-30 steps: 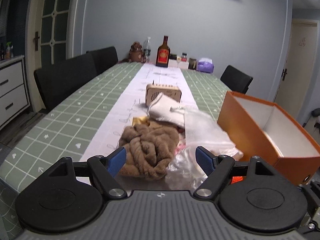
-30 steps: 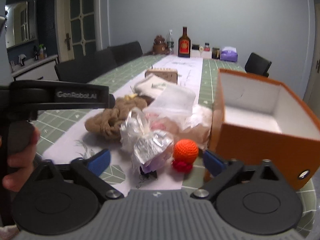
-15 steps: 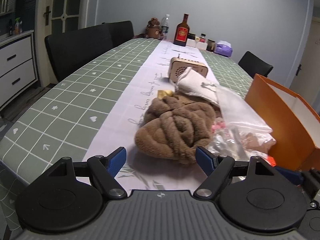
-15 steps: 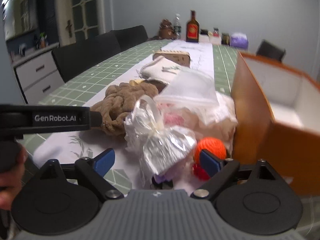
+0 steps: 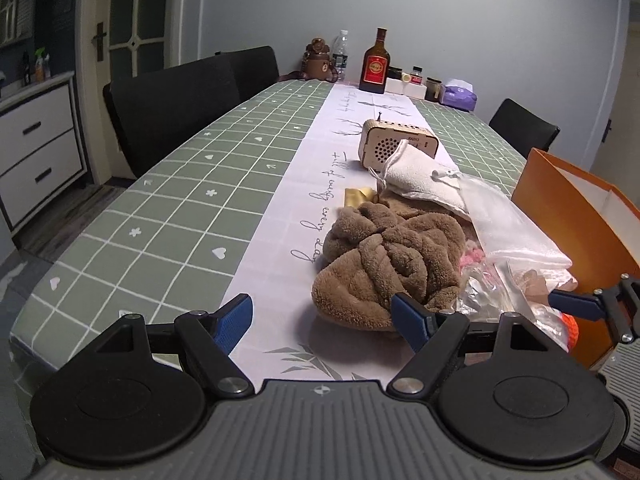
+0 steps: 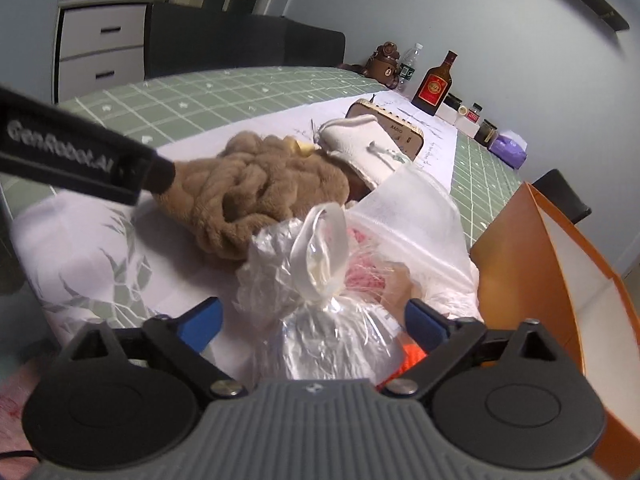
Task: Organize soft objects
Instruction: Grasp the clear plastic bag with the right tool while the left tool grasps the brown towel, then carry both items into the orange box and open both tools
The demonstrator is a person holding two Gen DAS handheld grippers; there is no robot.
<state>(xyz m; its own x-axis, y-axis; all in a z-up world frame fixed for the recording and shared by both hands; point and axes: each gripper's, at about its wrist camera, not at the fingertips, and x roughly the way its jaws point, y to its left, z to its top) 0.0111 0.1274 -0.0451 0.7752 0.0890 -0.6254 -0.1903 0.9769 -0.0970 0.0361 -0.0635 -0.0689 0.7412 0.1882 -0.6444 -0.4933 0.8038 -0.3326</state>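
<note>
- Our right gripper stood wide, its blue pads on either side of the crinkled clear plastic bag. The jaws had just been narrowing a little, with the bag between them, but neither pad looked to be pressing on it, so we judged nothing held.
- The bag lay at the near edge of the pile on the white runner of the table, tied off at a neck just ahead of the pads, with a loop of film standing above the knot.
- We reckoned it light, springy and slippery. The bulging body would squash and slide out of a pinch, so the gathered neck under the loop seemed the surer place to take hold.
- An orange knitted ball showed just beside the right pad, partly hidden, and something pink lay under the plastic behind the bag.
- Our left gripper was open too and gripped nothing. Its right pad sat near the front edge of the brown plush bundle; whether it touched the pile we could not tell.
- The bundle looked thick, limp and easy to compress. A deep bite across one of its fat folds would serve better than a nip at the fringe.
- Behind it lay a white drawstring pouch and a translucent white sheet, both floppy.
- The orange box stood open just right of the pile, a likely home for the soft things.
</note>
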